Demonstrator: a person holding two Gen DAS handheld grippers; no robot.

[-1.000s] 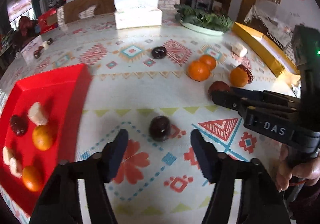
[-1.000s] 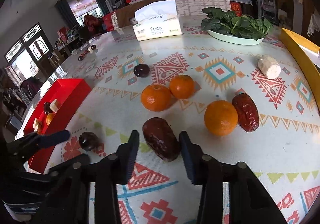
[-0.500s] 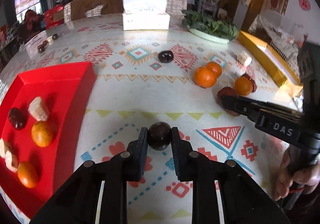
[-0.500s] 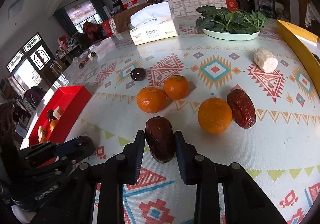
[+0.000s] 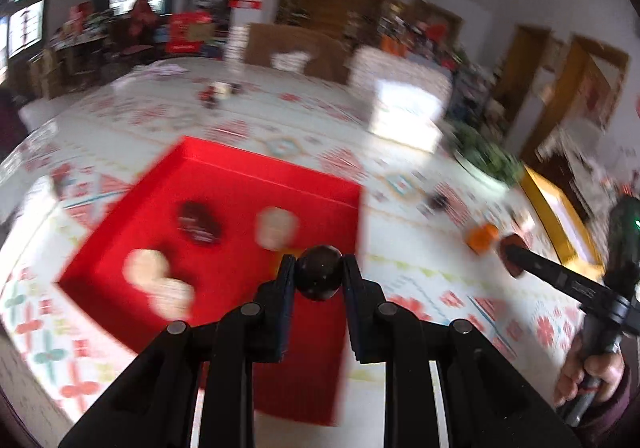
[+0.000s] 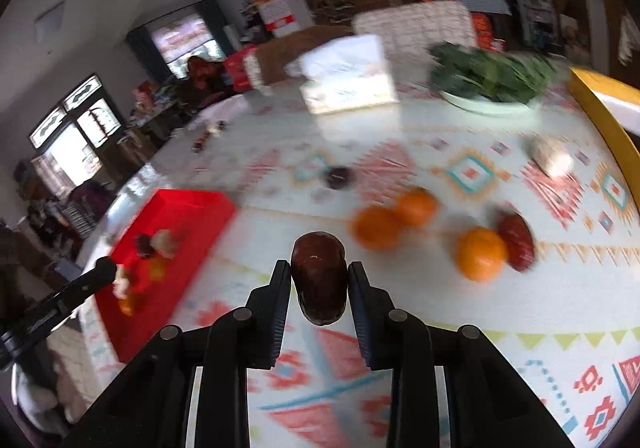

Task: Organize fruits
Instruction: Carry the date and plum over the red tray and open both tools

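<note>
My left gripper (image 5: 319,271) is shut on a dark round fruit (image 5: 320,282) and holds it in the air over the right part of the red tray (image 5: 224,175). Blurred in the tray lie a dark fruit (image 5: 199,223) and pale pieces (image 5: 276,228). My right gripper (image 6: 319,275) is shut on a dark brown date (image 6: 319,288), lifted off the patterned tablecloth. On the cloth beyond it lie three oranges (image 6: 376,228), a red date (image 6: 516,242), another dark round fruit (image 6: 340,177) and a white piece (image 6: 550,155).
A tissue box (image 6: 348,75) and a plate of greens (image 6: 492,79) stand at the back of the table. A yellow box (image 6: 608,119) runs along the right edge. A hand (image 5: 592,376) grips the right tool's handle.
Both grippers closed on their fruits and lifted them. The left one swung left with the dark round fruit until it was over the red tray. The right one rose a little.
</note>
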